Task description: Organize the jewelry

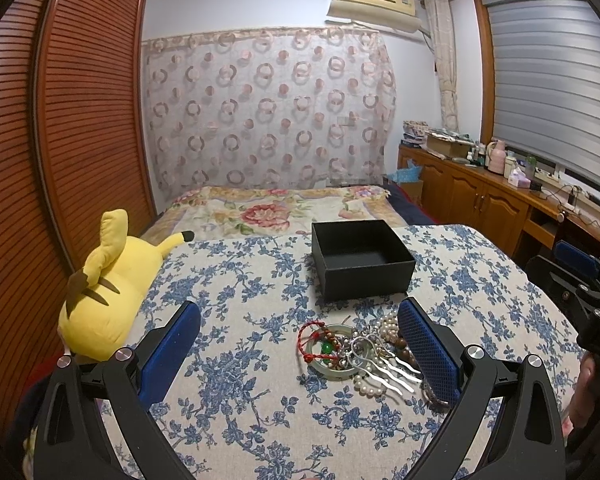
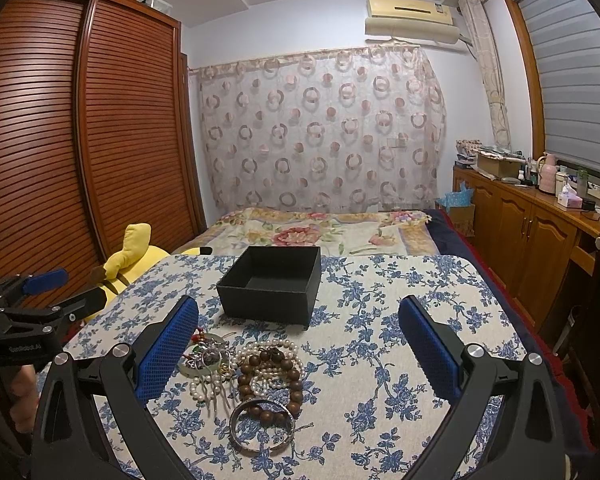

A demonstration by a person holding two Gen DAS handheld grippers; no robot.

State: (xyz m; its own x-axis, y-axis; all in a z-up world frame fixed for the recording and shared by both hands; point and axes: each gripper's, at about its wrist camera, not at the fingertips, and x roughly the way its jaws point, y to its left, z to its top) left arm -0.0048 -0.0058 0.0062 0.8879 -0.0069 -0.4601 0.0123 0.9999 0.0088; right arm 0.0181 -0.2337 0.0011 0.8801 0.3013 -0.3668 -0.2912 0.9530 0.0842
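Observation:
A pile of jewelry (image 1: 360, 352) lies on the blue-flowered tablecloth: a red cord bracelet (image 1: 312, 340), a pale jade bangle, pearl strands, wooden beads and a silver hair comb (image 1: 388, 368). In the right wrist view the pile (image 2: 256, 376) also shows a wooden bead bracelet (image 2: 284, 392) and a silver bangle (image 2: 262, 426). An open, empty black box (image 1: 360, 264) stands just behind the pile; it also shows in the right wrist view (image 2: 272, 284). My left gripper (image 1: 300, 344) is open above the pile's left part. My right gripper (image 2: 298, 344) is open, the pile near its left finger.
A yellow plush toy (image 1: 104, 292) lies at the table's left edge. A bed with a floral cover (image 1: 284, 212) is beyond the table. A wooden wardrobe (image 1: 80, 120) stands left. A wooden cabinet with clutter (image 2: 540, 216) runs along the right.

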